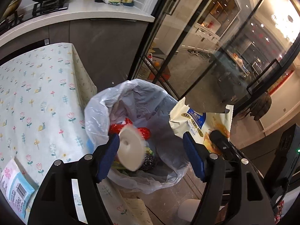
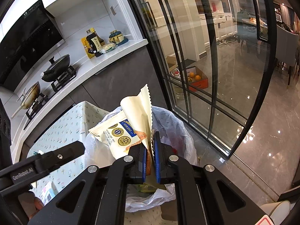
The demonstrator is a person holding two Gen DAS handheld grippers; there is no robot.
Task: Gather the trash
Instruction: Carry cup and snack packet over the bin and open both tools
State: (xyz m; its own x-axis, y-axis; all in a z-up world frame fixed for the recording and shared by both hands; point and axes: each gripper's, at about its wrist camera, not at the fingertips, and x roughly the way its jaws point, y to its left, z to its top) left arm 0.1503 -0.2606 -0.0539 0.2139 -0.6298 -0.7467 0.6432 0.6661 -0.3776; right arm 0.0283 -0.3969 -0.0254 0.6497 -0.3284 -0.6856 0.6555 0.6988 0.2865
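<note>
Your left gripper has its fingers spread wide, and a blurred white disc-shaped piece sits between them, just over the bin bag. Your right gripper is clamped on a cream snack wrapper above the same bag, beside the flowered tablecloth.

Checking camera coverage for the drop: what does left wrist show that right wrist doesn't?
Only left wrist: the white disc blurred between the open left gripper, the red wrapper and steel scourer inside the bin, and the blue pack plainly on the tablecloth.

Only right wrist: the right gripper shut on the snack packet, and the range hood above the wok.

Both: the lined trash bin, floral tablecloth, snack packet and glass doors.
</note>
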